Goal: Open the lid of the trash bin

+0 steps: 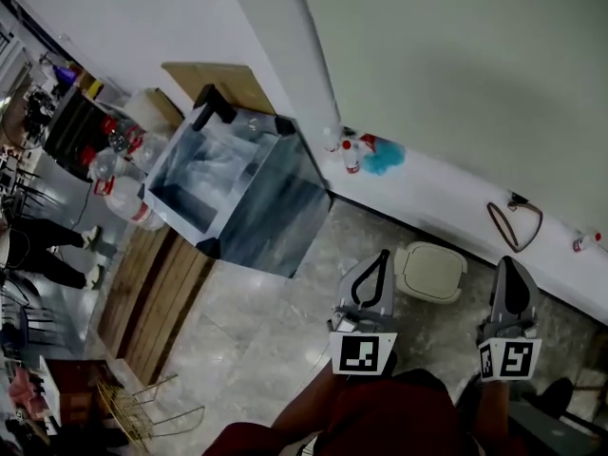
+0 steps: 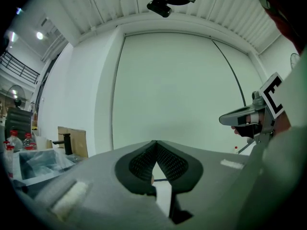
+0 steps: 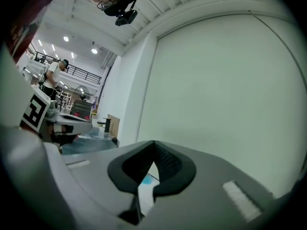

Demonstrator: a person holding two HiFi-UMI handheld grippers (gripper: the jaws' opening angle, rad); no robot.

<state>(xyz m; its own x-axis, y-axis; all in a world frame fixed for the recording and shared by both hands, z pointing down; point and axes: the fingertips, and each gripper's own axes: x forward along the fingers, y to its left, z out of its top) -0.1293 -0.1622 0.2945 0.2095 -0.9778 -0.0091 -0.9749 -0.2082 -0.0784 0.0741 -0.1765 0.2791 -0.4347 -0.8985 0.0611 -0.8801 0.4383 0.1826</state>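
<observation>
Trash bin (image 1: pixel 432 275) sits on floor (image 1: pixel 247 340) by wall (image 1: pixel 456 84), btwn left tool (image 1: pixel 378 257) and right tool (image 1: pixel 510 264), lid (image 1: pixel 423 262) down. Both tools are pinched together, empty. Bin looks like light, stiff plastic w/ a smooth lid, so prob best to hook under the lid's free rim.

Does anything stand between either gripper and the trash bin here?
Nothing visible does. In the head view the closed trash bin sits on bare floor, between the left gripper and the right gripper. No object lies in either gap.
</observation>
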